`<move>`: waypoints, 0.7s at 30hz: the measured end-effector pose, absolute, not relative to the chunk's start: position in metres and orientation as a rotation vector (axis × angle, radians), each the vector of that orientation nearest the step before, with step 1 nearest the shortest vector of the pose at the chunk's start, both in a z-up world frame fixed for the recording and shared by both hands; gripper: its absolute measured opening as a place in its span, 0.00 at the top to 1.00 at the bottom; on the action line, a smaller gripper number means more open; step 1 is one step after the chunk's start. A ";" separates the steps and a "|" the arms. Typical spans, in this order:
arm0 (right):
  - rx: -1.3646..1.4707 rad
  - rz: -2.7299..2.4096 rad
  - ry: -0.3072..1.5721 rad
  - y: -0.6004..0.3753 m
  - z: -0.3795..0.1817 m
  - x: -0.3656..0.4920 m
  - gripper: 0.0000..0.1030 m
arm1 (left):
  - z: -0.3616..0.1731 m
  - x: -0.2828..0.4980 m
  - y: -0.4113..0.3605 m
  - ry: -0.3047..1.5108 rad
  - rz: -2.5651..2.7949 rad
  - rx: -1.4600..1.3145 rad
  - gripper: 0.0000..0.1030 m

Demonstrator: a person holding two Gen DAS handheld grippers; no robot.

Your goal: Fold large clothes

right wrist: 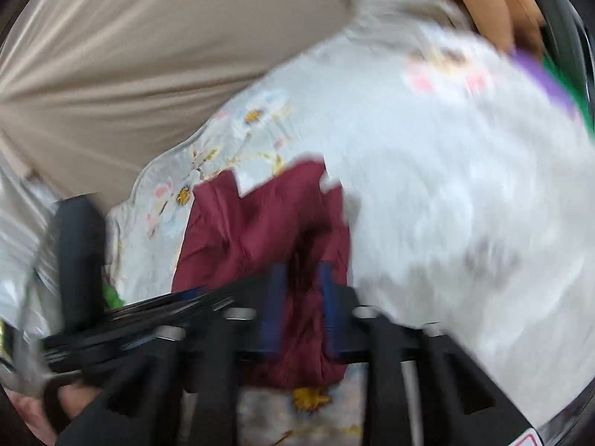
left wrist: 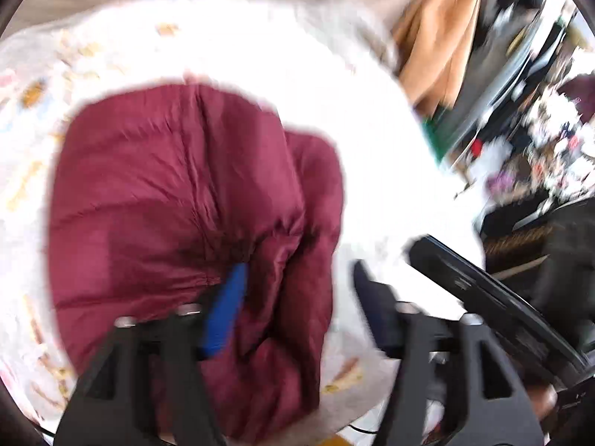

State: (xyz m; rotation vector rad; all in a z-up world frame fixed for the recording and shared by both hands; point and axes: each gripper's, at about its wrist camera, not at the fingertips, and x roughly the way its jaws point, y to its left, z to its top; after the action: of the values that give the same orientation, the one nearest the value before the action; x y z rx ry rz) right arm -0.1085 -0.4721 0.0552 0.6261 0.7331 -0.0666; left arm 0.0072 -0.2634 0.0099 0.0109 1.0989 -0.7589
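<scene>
Blue-padded fingers (left wrist: 227, 308) of left gripper (left wrist: 297, 304): spread, empty. Right gripper (right wrist: 301, 297): parted, maroon garment (left wrist: 178, 200) between, ungripped. Garment lies folded on floral bedspread (left wrist: 334, 74), apparently released to settle.

garment (left wrist: 178, 193): maroon | bedspread (right wrist: 427, 193): white (yellow-centred flowers) | curtain (right wrist: 148, 74): beige

A maroon quilted garment (left wrist: 178, 200) lies bunched and creased at the centre-left of the left wrist frame, resting on a pale floral cover; both views are motion-blurred.
</scene>
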 end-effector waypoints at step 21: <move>0.749 -0.031 0.999 -0.453 -0.065 0.011 0.96 | -0.061 0.010 -0.236 1.229 -0.528 0.092 0.35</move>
State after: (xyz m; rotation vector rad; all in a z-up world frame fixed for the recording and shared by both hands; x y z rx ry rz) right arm 0.0107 -0.4527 -0.0645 0.7485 0.9986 -0.0312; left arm 0.0104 -0.2363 -0.0607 0.0921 1.2292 -0.5276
